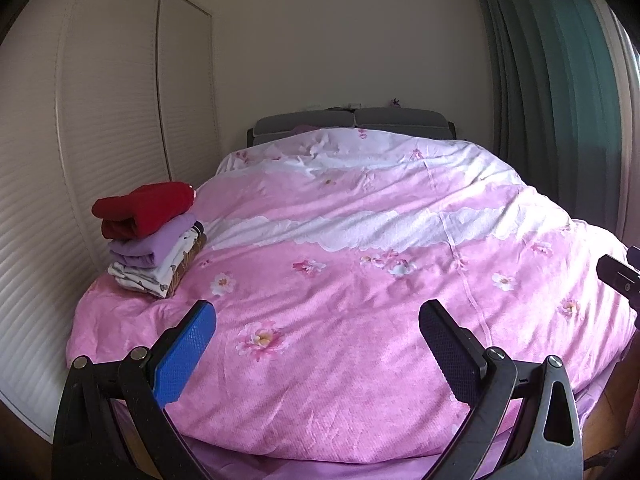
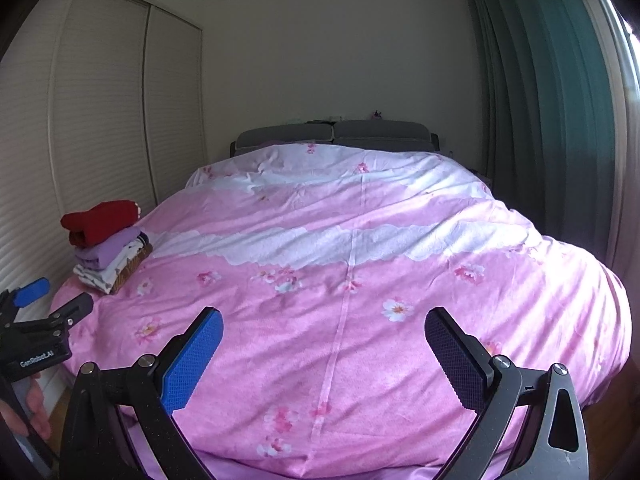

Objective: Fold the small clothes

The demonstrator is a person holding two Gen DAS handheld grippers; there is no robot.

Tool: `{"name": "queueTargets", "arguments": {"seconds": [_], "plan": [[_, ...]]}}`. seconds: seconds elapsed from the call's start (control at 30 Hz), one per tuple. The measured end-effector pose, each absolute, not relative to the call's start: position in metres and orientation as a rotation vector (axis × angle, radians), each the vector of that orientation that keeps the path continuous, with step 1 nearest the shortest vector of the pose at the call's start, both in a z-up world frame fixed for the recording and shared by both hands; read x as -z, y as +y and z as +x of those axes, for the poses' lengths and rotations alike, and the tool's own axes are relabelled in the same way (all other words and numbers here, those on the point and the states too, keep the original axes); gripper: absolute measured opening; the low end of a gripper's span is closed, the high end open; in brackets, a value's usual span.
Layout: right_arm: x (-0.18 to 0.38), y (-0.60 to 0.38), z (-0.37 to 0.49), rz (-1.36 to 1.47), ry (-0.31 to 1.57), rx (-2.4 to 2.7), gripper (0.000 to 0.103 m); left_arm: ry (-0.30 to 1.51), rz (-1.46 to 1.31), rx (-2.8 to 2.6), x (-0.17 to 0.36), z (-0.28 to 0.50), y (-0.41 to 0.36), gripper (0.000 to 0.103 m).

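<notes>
A stack of folded clothes (image 1: 152,236) rests on the left side of the bed, a red garment (image 1: 146,208) on top, a purple one (image 1: 152,246) under it and a white patterned one (image 1: 148,274) at the bottom; the same stack of clothes (image 2: 106,244) shows in the right wrist view. My left gripper (image 1: 318,316) hovers open over the bed's near end, nothing between its fingers. My right gripper (image 2: 324,322) is open too and holds nothing. The left gripper (image 2: 50,298) also appears at the left edge of the right wrist view, held by a hand (image 2: 36,412).
A pink floral duvet (image 1: 360,280) covers the whole bed. White louvred wardrobe doors (image 1: 100,120) run close along the left side. Green curtains (image 1: 560,100) hang on the right. A grey headboard (image 1: 352,120) stands at the far end.
</notes>
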State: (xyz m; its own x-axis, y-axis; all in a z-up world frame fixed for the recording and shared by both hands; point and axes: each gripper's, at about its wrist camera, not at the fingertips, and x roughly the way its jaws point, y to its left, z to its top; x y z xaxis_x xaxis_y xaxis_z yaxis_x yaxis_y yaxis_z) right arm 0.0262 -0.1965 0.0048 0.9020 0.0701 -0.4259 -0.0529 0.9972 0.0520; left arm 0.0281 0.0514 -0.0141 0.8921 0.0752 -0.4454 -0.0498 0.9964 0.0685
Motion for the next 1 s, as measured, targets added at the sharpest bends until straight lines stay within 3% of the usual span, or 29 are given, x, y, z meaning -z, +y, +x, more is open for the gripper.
{"name": "queueTargets", "arguments": {"seconds": [1.0], "plan": [[-0.0092,-0.2031,0.0239,0.061,0.428,-0.065,0.102,0.459,0.074,-0.046,0.0095,0.0247,0.0505,0.103]]}}
